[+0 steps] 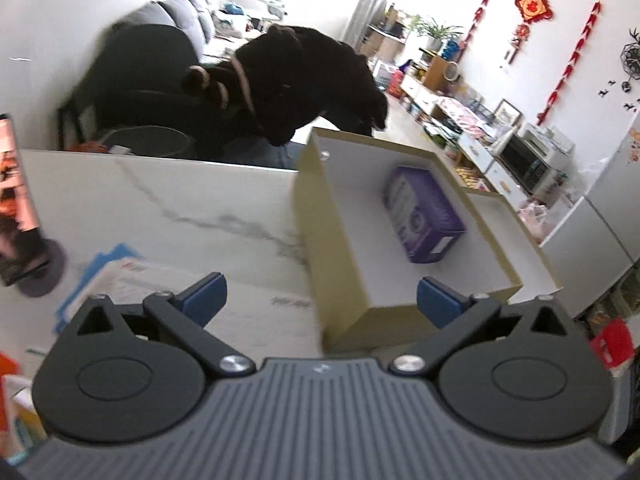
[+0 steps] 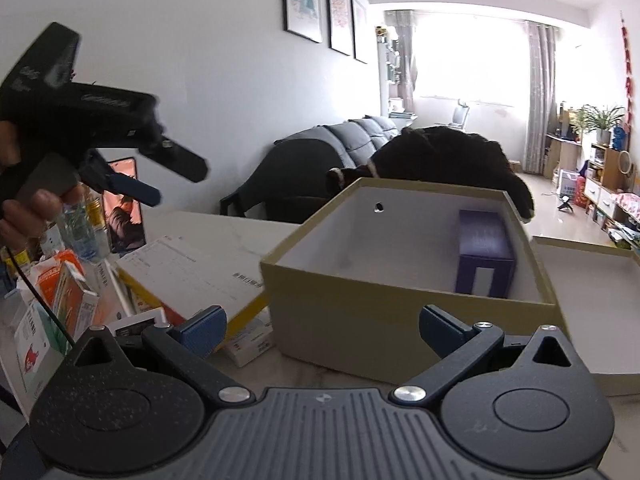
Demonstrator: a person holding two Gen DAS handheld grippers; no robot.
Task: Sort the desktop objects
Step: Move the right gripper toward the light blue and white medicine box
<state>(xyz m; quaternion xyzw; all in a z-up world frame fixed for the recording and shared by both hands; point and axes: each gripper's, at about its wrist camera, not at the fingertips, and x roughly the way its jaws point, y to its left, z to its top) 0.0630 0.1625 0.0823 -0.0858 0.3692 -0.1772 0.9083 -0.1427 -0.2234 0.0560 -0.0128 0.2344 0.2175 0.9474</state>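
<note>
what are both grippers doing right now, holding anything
left gripper: open, holding nothing.
right gripper: open, holding nothing.

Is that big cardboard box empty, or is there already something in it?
Not empty. The cardboard box is open on top, and one purple carton lies on its white floor near a far corner; the rest of the floor is bare.

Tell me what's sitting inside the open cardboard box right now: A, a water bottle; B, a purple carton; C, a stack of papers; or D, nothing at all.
B: a purple carton lies on the white floor of the cardboard box, the only thing in it; the right wrist view shows the same carton against the box's far wall.
</note>
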